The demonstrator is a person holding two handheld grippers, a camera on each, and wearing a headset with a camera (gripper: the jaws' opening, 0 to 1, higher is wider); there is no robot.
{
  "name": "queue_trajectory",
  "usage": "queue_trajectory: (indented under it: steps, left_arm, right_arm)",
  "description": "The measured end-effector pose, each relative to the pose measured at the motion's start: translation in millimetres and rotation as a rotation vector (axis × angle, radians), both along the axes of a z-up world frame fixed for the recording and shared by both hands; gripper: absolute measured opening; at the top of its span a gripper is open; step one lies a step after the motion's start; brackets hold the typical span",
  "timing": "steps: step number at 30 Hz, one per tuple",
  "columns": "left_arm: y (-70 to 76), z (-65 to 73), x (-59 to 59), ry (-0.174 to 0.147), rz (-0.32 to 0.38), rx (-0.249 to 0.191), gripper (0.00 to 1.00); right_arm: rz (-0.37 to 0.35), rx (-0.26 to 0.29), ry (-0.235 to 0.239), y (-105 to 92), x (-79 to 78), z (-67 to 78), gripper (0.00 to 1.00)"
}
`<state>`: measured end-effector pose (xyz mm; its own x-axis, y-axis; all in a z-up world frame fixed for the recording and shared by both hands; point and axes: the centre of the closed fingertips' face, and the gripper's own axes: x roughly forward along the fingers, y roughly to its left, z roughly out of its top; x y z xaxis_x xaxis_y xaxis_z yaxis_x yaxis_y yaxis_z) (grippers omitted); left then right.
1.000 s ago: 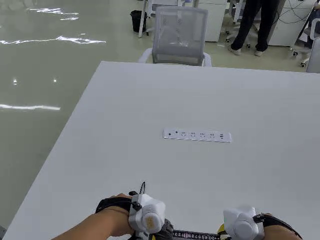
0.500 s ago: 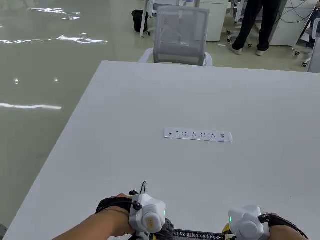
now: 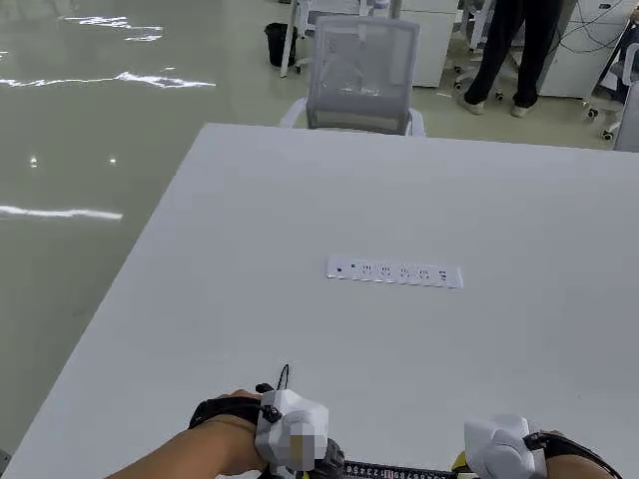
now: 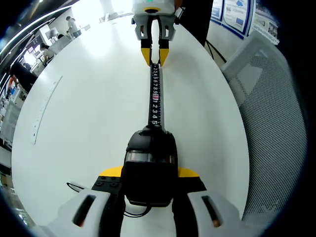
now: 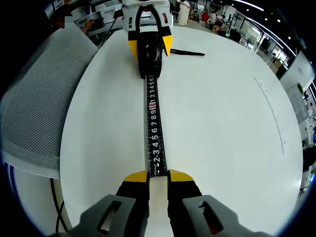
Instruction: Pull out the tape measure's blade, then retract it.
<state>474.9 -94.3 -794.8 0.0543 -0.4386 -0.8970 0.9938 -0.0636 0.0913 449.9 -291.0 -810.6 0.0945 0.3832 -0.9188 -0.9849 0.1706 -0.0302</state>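
Observation:
The tape measure's black case (image 4: 150, 168) lies on the white table (image 3: 300, 200) at its near edge, with my left gripper (image 4: 150, 173) shut on it, yellow jaw tips at either side. The black blade (image 4: 155, 94) with white numbers runs flat along the table from the case to my right gripper (image 5: 158, 177), which is shut on the blade's end. In the right gripper view the blade (image 5: 153, 123) leads up to the case (image 5: 149, 52). In the head view the left gripper (image 3: 292, 439) and right gripper (image 3: 499, 451) sit at the bottom edge, with the blade (image 3: 394, 471) between them.
A white power strip (image 3: 394, 271) lies mid-table. A grey mesh chair (image 3: 359, 70) stands at the far edge, and a person (image 3: 504, 50) stands beyond it. Another mesh chair (image 5: 39, 98) is close to the near edge. A black cable (image 5: 185, 52) lies beside the case.
My right gripper has slid a little to the right with the blade's end, so slightly more blade shows between the grippers. The left gripper and the case have stayed put.

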Motion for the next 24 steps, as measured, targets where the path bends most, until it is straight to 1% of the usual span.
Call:
queue_trajectory:
  steps: [13, 16, 18, 24]
  left_arm:
    - [0.2, -0.8, 0.5, 0.002, 0.005, -0.002, 0.32]
    - [0.1, -0.6, 0.3, 0.002, 0.005, -0.002, 0.32]
    - [0.1, -0.5, 0.3, 0.003, 0.006, -0.003, 0.32]
    - [0.4, -1.2, 0.3, 0.002, 0.006, -0.002, 0.32]
  right_arm:
    - [-0.013, -0.016, 0.009, -14.0, -0.6, 0.1, 0.12]
    - [-0.03, -0.021, 0.017, -17.8, -0.9, -1.0, 0.12]
    - [-0.028, -0.028, 0.014, -20.3, -0.3, -3.3, 0.12]
    - [-0.03, -0.037, 0.019, -25.3, 0.1, -2.2, 0.12]
